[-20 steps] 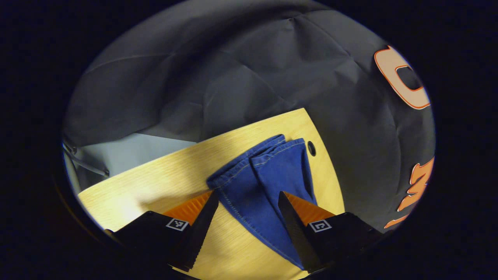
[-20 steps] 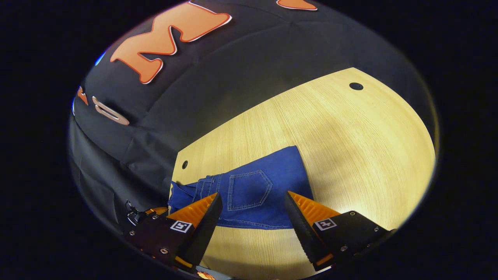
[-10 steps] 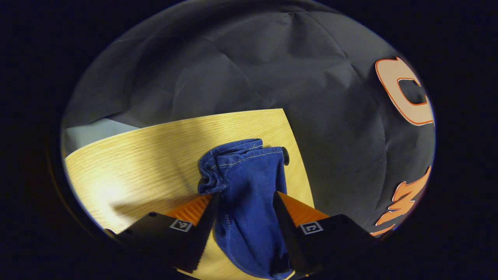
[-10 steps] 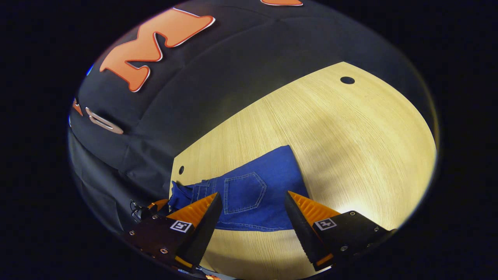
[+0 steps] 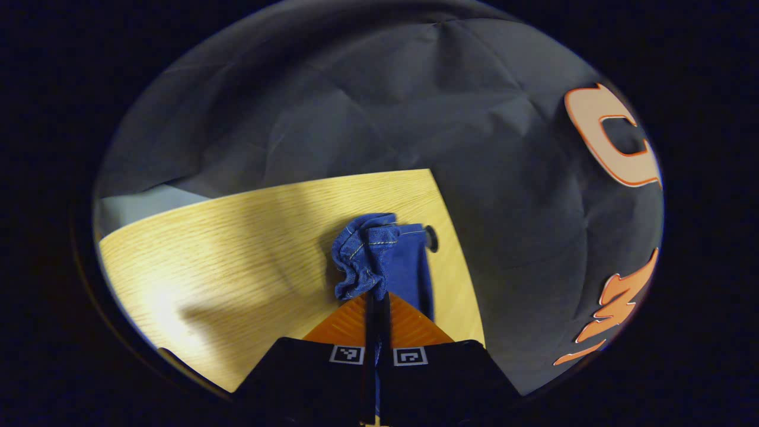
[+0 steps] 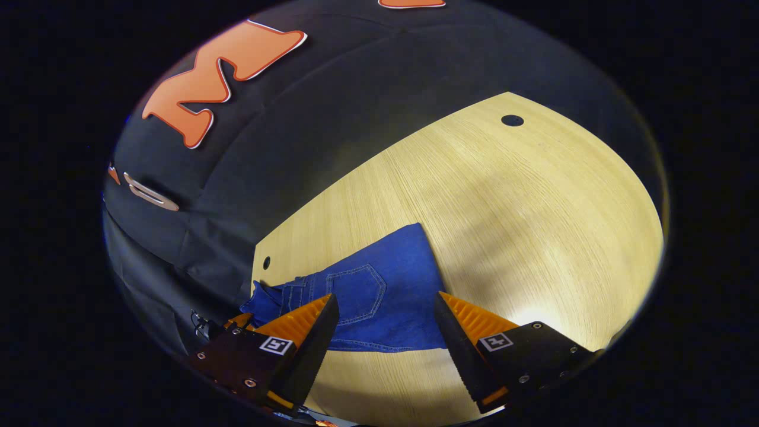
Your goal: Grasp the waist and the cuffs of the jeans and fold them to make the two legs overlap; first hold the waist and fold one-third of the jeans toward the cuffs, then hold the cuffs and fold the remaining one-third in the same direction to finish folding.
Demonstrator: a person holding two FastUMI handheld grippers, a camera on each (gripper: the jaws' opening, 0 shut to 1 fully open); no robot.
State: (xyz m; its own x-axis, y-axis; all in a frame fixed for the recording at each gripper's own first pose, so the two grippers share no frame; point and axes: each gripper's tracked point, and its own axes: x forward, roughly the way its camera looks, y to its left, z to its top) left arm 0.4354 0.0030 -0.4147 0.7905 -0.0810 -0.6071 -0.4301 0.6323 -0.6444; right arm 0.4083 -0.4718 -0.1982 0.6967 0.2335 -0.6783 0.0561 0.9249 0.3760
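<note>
The blue jeans [image 6: 379,284] lie folded on the wooden table [image 6: 504,207], back pocket [image 6: 354,286] up. In the right gripper view my right gripper [image 6: 385,298] stands open just above the folded part, one finger on each side of it. In the left gripper view my left gripper [image 5: 377,301] is shut on the cuff end of the jeans [image 5: 379,252], which bunches up in front of the fingertips near the table's far right edge. A bit of orange from the left gripper [image 6: 239,321] shows past the jeans' far end in the right gripper view.
A round cable hole [image 5: 431,238] sits right beside the cuffs. Two more holes [image 6: 512,120] [image 6: 266,262] mark the table's far corners in the right gripper view. Bare wood [image 5: 225,255] stretches left of the cuffs. Black cloth walls the table's far sides.
My left gripper has closed from wide open onto the cuffs, crumpling them together. The right gripper stays open and the jeans have drifted slightly left in its view.
</note>
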